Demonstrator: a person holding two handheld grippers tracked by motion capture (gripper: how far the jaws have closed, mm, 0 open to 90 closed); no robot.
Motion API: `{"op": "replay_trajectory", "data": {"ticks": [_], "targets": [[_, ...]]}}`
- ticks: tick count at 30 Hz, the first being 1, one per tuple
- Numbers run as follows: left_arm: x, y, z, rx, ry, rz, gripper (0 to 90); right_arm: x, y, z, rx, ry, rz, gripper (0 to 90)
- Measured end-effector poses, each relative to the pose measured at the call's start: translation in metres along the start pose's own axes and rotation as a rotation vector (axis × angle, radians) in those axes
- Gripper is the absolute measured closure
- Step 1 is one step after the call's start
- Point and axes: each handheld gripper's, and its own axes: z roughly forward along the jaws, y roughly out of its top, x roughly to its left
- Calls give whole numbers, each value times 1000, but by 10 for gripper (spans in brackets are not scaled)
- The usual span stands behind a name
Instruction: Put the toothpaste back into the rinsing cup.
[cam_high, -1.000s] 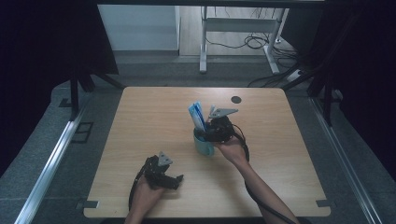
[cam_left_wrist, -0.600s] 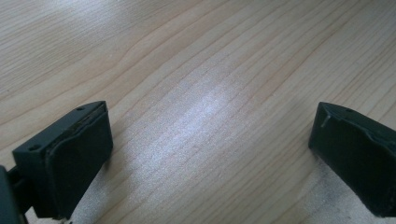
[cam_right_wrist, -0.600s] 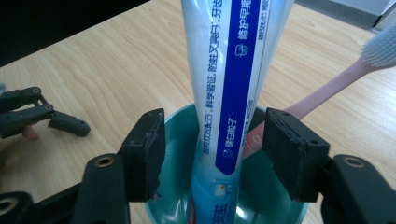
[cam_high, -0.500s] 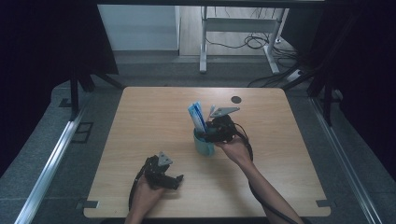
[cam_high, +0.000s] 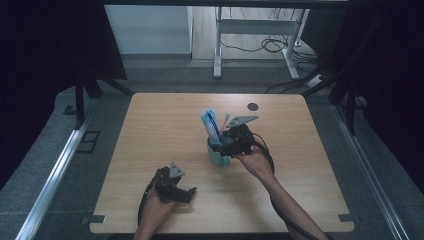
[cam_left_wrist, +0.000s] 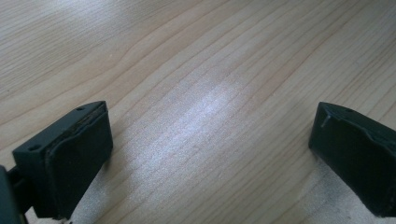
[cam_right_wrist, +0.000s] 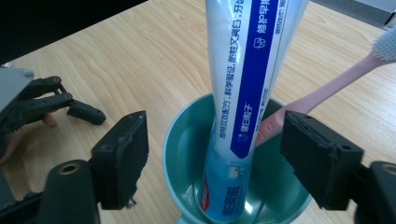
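Teal plastic forms the cup (cam_right_wrist: 233, 186), which stands a little right of the middle of the wooden desk (cam_high: 150, 130), seen in the high view at (cam_high: 218, 152). A white and blue tube (cam_right_wrist: 243, 93) is stood upright in the cup, base down, its top rising well above the rim. Blue Chinese characters are printed in a vertical line on the white side of the tube, and white characters run down the blue band; a small red patch with tiny print sits near the base, too small to be read. A pink toothbrush (cam_right_wrist: 322, 88) is leaned in the cup beside the tube, its white bristles pointing up and away to the right.

The right tool (cam_right_wrist: 212, 156) is held over the cup with its jaws released; they have just been opening. The tube stands between the pads without being pressed by either.

The left tool (cam_high: 176, 184) is rested near the front edge of the desk, well apart from the cup, its jaws spread wide over bare wood with nothing between them.

Open desk surface lies on every side of the cup, widest to the left and toward the far edge. A small dark disc (cam_high: 253, 106) lies near the far edge, right of centre.
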Motion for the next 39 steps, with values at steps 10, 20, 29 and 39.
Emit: {"op": "replay_trajectory", "data": {"ticks": [10, 20, 29, 39], "targets": [[0, 0, 0, -1, 1, 0, 0, 4, -3, -13, 4, -20, -30, 122], [0, 0, 0, 1, 0, 2, 0, 1, -13, -21, 63, -27, -36, 2], [0, 0, 0, 0, 0, 1, 0, -2, -23, -33, 73, -44, -45, 0], [0, 0, 0, 1, 0, 2, 0, -10, -39, -48, 81, -70, -40, 0]]}}
